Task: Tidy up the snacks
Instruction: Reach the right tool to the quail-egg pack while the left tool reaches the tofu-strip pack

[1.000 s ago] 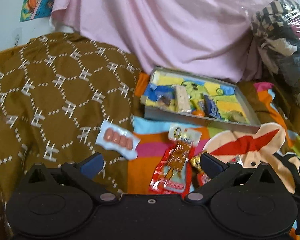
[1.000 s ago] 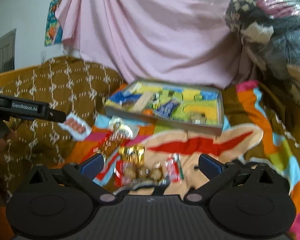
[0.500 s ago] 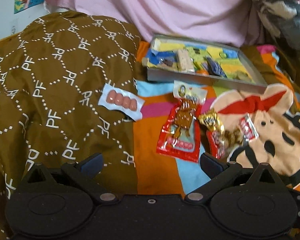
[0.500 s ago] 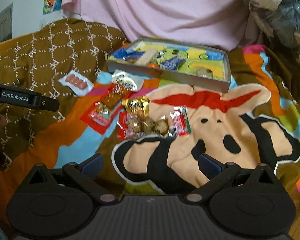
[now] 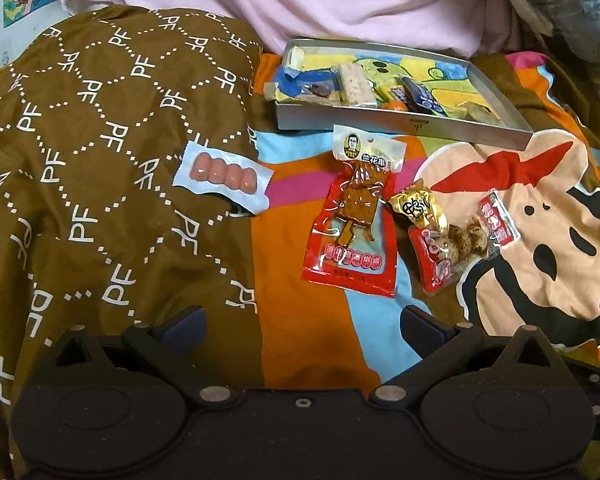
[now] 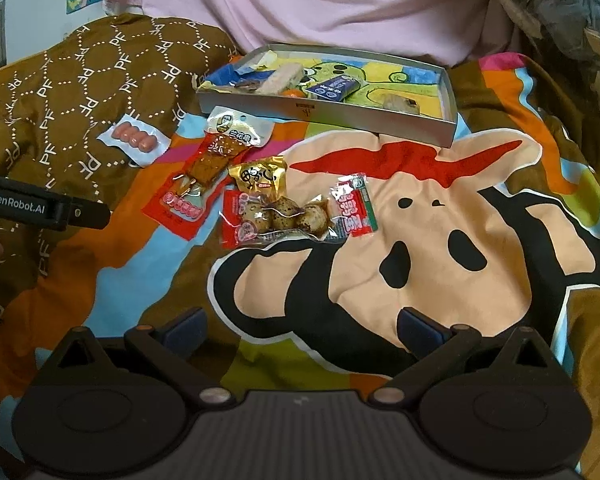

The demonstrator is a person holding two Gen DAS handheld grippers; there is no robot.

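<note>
I am holding left gripper [image 5: 302,326] and right gripper [image 6: 300,328] with jaws spread, empty | snack packets [image 6: 276,204] lying ahead of both | tray [image 6: 380,118] sitting beyond them | open blanket [image 6: 420,264] lying before right fingers.

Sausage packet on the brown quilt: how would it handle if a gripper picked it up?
The sausage packet looks small and thin, so probably light. Its flat film edges would likely flop, while the four-sausage row stays firmer. The glossy wrapper may slip, and the soft quilt could give underneath.

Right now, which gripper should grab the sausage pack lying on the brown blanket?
Left. The sausage pack lies ahead of the open left gripper; from the right gripper it sits far left, past other snacks.
</note>
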